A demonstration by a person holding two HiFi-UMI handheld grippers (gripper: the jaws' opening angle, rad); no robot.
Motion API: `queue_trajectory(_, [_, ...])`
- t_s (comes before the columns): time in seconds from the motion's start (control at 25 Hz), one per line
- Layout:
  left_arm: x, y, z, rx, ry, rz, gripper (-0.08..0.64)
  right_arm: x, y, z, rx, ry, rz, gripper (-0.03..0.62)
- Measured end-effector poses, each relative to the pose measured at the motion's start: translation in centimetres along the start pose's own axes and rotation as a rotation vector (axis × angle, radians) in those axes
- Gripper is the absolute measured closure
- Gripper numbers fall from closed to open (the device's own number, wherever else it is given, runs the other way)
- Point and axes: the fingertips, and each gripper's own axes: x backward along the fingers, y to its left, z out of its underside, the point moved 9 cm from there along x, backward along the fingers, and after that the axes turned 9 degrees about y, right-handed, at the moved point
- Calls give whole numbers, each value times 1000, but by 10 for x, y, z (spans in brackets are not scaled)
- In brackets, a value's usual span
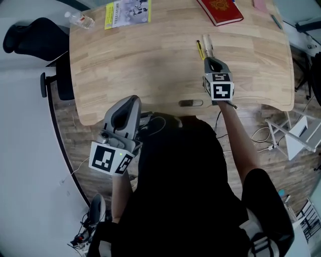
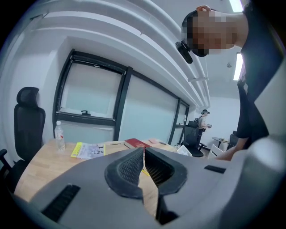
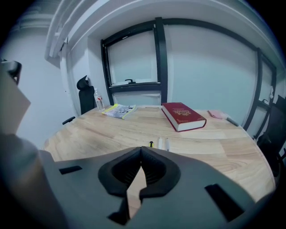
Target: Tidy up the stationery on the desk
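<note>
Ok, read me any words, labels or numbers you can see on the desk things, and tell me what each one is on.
No text here can be read letter for letter.
On the red book: a gold emblem, lettering too small.
On the yellow booklet: cover print too blurred.
On the water bottle: nothing legible.

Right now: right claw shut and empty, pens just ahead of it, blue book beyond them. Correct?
No: the book is red, not blue, per the right gripper view. The right claw is shut and empty, pens just ahead of it.
</note>
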Motion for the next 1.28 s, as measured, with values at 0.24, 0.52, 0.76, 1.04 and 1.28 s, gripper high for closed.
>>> queue_trajectory(0.24, [22, 3, -7, -40, -40, 78, 523, 77, 29, 3, -10, -85, -72, 572])
queue_trajectory(0.52, [72, 8, 1, -72, -107, 137, 523, 172, 85, 6, -96, -213, -103, 572])
queue_trajectory(0.76, [108, 12, 7, -90, -140, 176, 523, 247, 131, -8, -49, -378, -151, 572])
queue_trajectory(1.04, [138, 2, -10, -129, -218, 192, 523, 308, 161, -25, 67, -524, -245, 572])
queue_trajectory(1.28, [130, -7, -10, -145, -215, 216, 523, 318, 160, -23, 119, -520, -223, 572])
